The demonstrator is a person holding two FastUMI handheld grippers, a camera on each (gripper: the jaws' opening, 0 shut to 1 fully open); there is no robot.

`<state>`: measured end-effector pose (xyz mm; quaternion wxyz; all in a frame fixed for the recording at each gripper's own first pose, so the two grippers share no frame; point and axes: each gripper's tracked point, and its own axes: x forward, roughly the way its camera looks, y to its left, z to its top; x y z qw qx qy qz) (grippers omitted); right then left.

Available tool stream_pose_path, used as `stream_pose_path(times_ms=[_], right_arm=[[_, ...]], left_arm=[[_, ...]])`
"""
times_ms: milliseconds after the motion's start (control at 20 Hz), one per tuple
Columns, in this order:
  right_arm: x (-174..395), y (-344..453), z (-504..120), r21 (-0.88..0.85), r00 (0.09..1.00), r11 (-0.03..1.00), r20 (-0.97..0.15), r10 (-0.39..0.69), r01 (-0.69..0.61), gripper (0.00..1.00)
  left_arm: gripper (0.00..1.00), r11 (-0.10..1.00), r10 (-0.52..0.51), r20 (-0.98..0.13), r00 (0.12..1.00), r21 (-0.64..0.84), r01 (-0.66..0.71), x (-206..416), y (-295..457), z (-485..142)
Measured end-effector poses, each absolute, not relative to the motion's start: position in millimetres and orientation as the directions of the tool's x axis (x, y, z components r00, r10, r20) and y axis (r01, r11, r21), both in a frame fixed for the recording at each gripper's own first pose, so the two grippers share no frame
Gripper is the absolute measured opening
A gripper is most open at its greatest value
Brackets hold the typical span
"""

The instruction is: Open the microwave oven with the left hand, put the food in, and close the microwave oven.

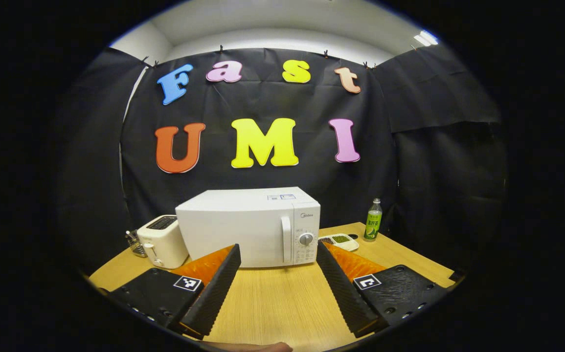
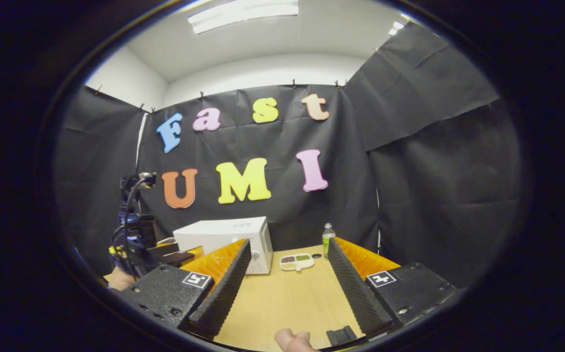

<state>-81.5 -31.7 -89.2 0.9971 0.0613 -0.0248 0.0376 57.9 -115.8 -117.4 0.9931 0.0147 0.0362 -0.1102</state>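
A white microwave oven (image 1: 248,227) stands shut at the back of the wooden table (image 1: 277,303), its vertical handle (image 1: 286,239) and round dial (image 1: 305,239) on the right side of its front. My left gripper (image 1: 277,259) is open in front of it, some way back, with nothing between its fingers. The food, a white divided tray (image 2: 297,261) with green and dark portions, lies on the table to the right of the microwave (image 2: 223,239). My right gripper (image 2: 287,266) is open and empty, pointing toward that tray from a distance. The left gripper (image 2: 138,239) also appears at the left of the right gripper view.
A white toaster (image 1: 162,242) sits left of the microwave, with a small dark holder (image 1: 135,243) beside it. A green drink bottle (image 1: 373,220) stands at the back right near the tray (image 1: 341,240). Bare tabletop (image 2: 287,303) lies in front of both grippers.
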Motion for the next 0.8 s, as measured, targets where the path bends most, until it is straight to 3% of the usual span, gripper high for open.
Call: stream_pose_path(times_ms=[50, 150, 200, 250, 300, 350, 400, 650, 700, 750, 800], right_arm=[[-85, -37, -83, 0.117, 0.996, 0.991, 0.067, 0.056, -0.064, 0.91], [-94, -45, -72, 0.101, 0.995, 0.994, 0.097, 0.037, -0.047, 0.91], [-97, -50, -68, 0.1, 0.994, 0.994, 0.107, 0.025, -0.036, 1.0], [-99, -55, -65, 0.106, 0.993, 0.994, 0.113, 0.013, -0.025, 0.92], [-100, -57, -63, 0.112, 0.993, 0.993, 0.116, 0.008, -0.022, 1.0], [-101, -57, -61, 0.116, 0.993, 0.993, 0.119, 0.011, -0.024, 0.92], [-101, -58, -60, 0.115, 0.993, 0.993, 0.118, 0.015, -0.029, 1.0], [-98, -55, -60, 0.088, 0.995, 0.995, 0.091, 0.029, -0.037, 1.0], [-98, -53, -59, 0.082, 0.996, 0.996, 0.084, 0.036, -0.043, 1.0], [-101, -51, -55, 0.078, 0.995, 0.996, 0.09, 0.045, -0.052, 0.92], [-102, -50, -51, 0.07, 0.994, 0.996, 0.1, 0.047, -0.054, 0.92]], left_arm=[[0.97, 0.977, -0.211, -0.058, 0.976, 0.016, 0.212, 42, -112, -104], [0.96, 0.978, -0.21, -0.03, 0.977, -0.025, 0.209, 12, -109, -82], [0.96, 0.977, -0.213, -0.026, 0.977, -0.031, 0.213, -3, -109, -74], [0.96, 0.977, -0.209, -0.017, 0.978, -0.039, 0.208, -16, -105, -66], [0.96, 0.978, -0.204, -0.01, 0.979, -0.04, 0.203, -28, -102, -60], [0.96, 0.981, -0.191, -0.005, 0.982, -0.036, 0.191, -40, -95, -56], [0.96, 0.984, -0.173, 0.001, 0.985, -0.032, 0.173, -52, -88, -51], [0.96, 0.997, -0.073, 0.07, 0.995, -0.001, 0.074, -84, -53, -29], [0.86, 0.998, -0.062, 0.075, 0.995, -0.009, 0.063, -87, -47, -27], [0.86, 0.998, -0.059, 0.083, 0.995, -0.014, 0.06, -90, -46, -24], [0.86, 0.998, -0.059, 0.088, 0.994, -0.014, 0.061, -92, -43, -21]])
